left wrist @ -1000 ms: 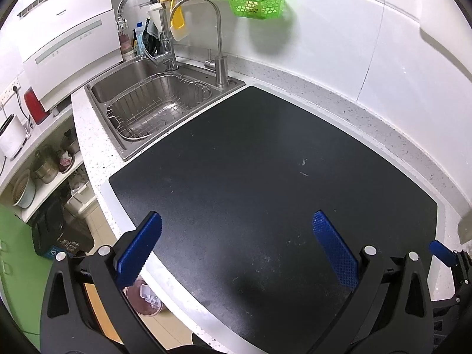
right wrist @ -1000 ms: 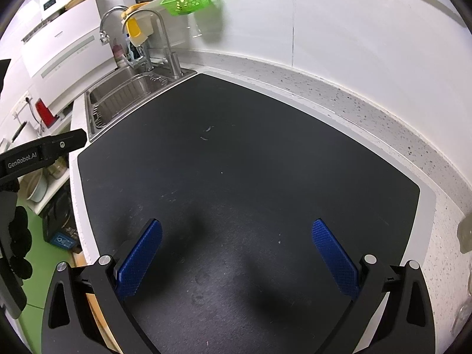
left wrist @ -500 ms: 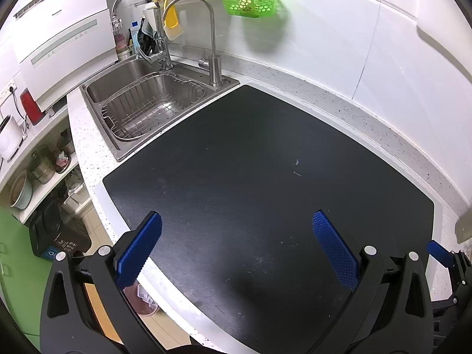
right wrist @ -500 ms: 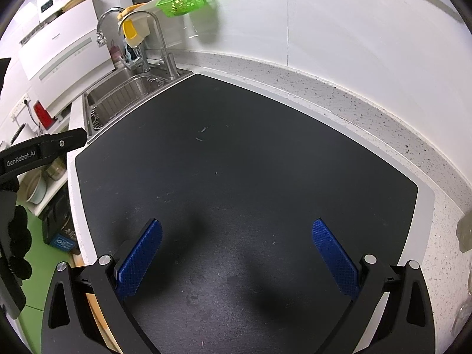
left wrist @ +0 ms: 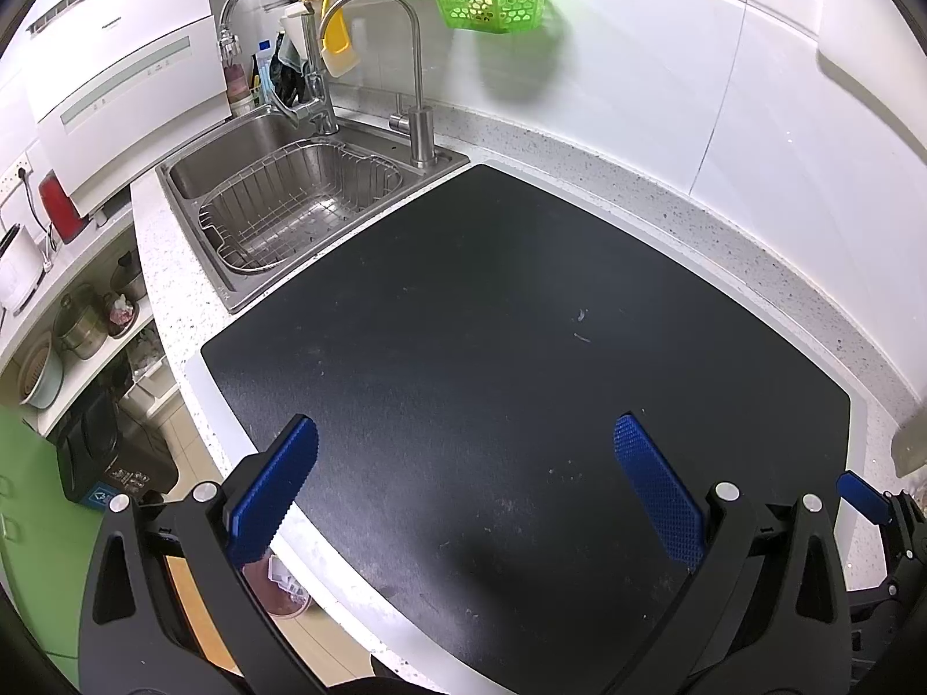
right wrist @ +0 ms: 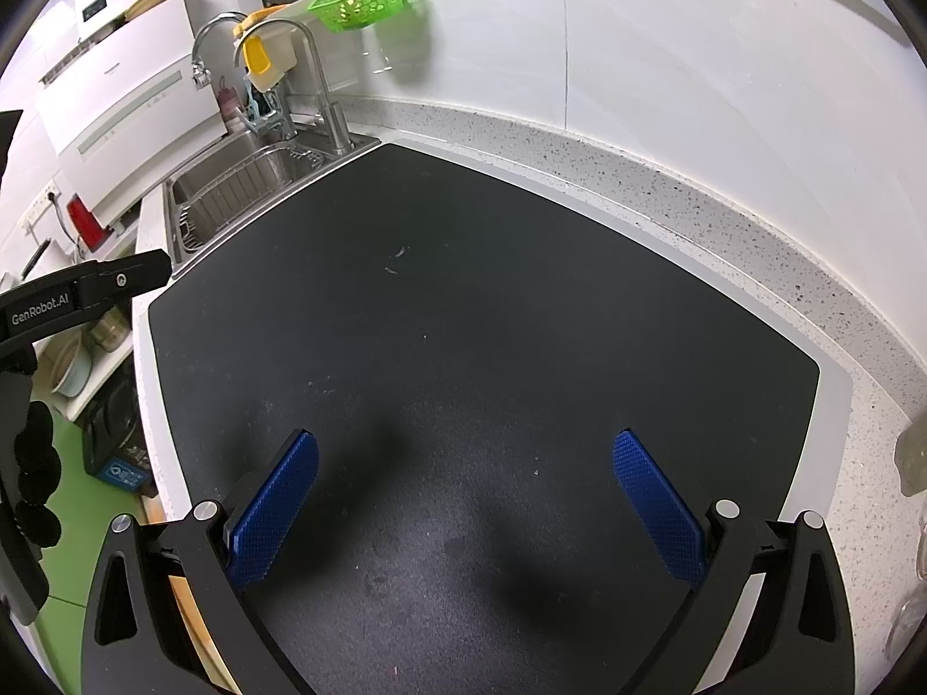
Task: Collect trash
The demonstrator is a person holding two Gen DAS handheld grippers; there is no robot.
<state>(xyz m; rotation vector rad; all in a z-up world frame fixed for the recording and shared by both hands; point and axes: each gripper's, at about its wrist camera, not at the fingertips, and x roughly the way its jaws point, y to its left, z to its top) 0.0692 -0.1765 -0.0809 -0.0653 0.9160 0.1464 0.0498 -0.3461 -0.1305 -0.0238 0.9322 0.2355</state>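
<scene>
Two tiny pale scraps (left wrist: 579, 324) lie on the black mat (left wrist: 521, 289) that covers the counter; the right wrist view shows the same scraps (right wrist: 397, 260) on the mat (right wrist: 492, 318). My left gripper (left wrist: 463, 492) hovers open over the mat's near left part, nothing between its blue pads. My right gripper (right wrist: 463, 498) is also open and empty over the near middle of the mat. On the floor below the counter edge stands a pinkish bin (left wrist: 284, 585) with white paper in it, partly hidden by the left finger.
A steel sink (left wrist: 243, 174) with a wire basket and two taps sits at the far left. A green basket (left wrist: 489, 0) hangs on the white wall. A clear object (right wrist: 912, 457) stands at the mat's right edge. A black bin (left wrist: 110, 457) stands on the floor.
Both views have drifted only slightly. Both grippers stay open and empty over the mat.
</scene>
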